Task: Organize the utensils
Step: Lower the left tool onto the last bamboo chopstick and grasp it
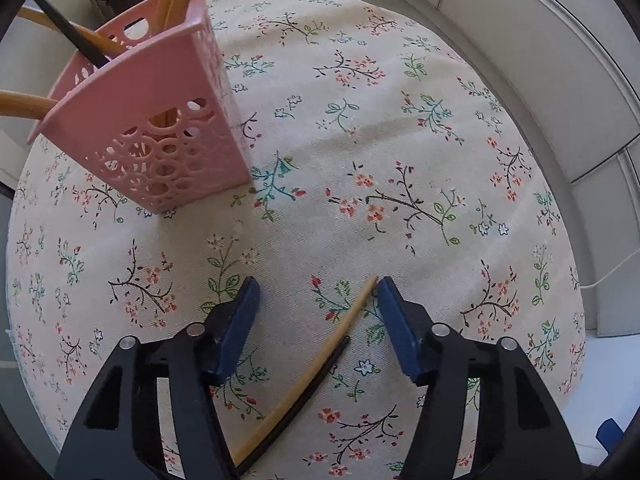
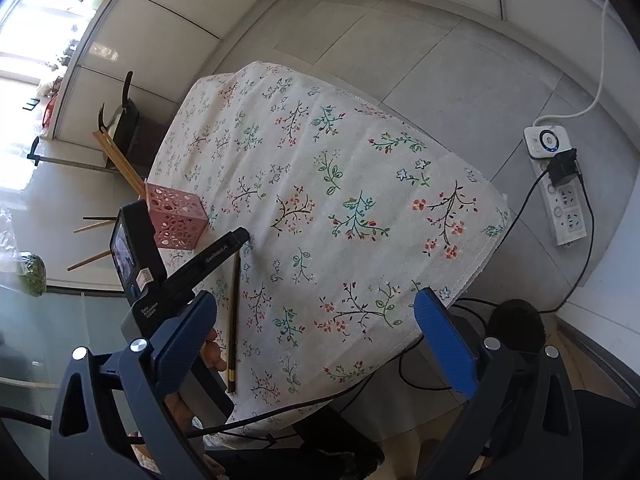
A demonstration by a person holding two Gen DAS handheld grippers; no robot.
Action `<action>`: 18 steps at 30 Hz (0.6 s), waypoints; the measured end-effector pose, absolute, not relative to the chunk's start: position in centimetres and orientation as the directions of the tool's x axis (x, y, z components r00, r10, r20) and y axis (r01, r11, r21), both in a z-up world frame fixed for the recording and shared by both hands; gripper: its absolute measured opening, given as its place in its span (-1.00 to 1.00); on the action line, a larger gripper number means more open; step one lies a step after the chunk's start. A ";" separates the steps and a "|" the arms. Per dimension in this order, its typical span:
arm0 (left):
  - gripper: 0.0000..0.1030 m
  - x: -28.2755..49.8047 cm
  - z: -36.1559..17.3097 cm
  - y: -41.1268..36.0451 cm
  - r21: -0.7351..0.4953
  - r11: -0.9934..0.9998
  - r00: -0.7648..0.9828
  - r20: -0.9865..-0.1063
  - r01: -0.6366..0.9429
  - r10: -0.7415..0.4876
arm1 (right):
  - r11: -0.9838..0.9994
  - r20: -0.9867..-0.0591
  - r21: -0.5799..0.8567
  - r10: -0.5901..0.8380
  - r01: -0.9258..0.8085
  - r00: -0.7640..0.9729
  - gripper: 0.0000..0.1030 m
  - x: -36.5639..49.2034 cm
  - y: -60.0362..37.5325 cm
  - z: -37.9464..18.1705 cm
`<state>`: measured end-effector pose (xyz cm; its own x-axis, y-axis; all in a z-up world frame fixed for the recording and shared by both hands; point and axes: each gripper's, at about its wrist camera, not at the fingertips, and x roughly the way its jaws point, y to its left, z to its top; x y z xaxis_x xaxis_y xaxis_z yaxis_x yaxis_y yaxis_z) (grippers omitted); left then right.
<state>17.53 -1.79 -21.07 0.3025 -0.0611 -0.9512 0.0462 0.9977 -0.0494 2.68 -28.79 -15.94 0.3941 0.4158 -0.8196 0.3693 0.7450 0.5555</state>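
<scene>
The left gripper (image 1: 316,292) points steeply down at the surface (image 1: 400,140), its fingers (image 1: 394,320) partly spread around a pair of chopsticks (image 1: 320,364), one pale wood and one dark, lying side by side on the floral cloth. The wooden tip sits just beside the right-hand pad; whether it touches cannot be told, and the other pad stands clear, so nothing is pinched yet. From the right wrist view, the right gripper (image 2: 316,328) hangs above the cloth's near edge with its fingers (image 2: 444,340) spread wide and empty. Further off stands the pink perforated holder (image 1: 160,128), upright, already carrying several wooden chopsticks and a dark one. The job looks well along: most utensils are stowed, and this last visible pair remains to be gripped, lifted and dropped into the holder.
</scene>
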 end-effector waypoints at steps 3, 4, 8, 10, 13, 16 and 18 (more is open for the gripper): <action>-0.18 17.6 -21.0 -0.6 -0.070 0.997 0.305 -0.949 0.030 -0.076 | 0.756 -0.824 0.548 0.417 0.357 0.382 0.87 2.8 -28.4 -16.1; -0.20 17.5 -20.9 -0.2 -0.072 0.997 0.303 -0.950 0.026 -0.076 | 0.758 -0.826 0.546 0.416 0.357 0.380 0.87 2.9 -28.3 -16.1; -0.42 16.9 -21.0 1.6 -0.076 0.997 0.298 -0.952 0.008 -0.075 | 0.762 -0.832 0.536 0.407 0.362 0.377 0.87 3.0 -28.2 -16.2; -0.59 16.7 -20.8 2.0 -0.080 0.997 0.293 -0.953 0.004 -0.078 | 0.767 -0.836 0.530 0.402 0.361 0.373 0.87 3.1 -27.9 -16.3; -0.80 16.3 -20.8 3.3 -0.090 0.996 0.285 -0.954 0.007 -0.089 | 0.778 -0.842 0.520 0.398 0.352 0.365 0.87 3.3 -27.1 -16.5; -0.87 16.0 -20.8 4.3 -0.097 0.995 0.285 -0.954 0.008 -0.095 | 0.792 -0.848 0.509 0.394 0.336 0.356 0.87 3.6 -26.0 -16.5; -0.90 15.6 -20.5 5.2 -0.100 0.995 0.289 -0.952 -0.001 -0.096 | 0.807 -0.855 0.495 0.387 0.320 0.346 0.87 3.9 -24.9 -16.7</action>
<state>15.60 5.15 -20.52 0.2891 -0.0958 -0.9525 -0.0010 0.9949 -0.1004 3.89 -24.90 -16.68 0.3459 0.3872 -0.8546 0.3204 0.8074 0.4955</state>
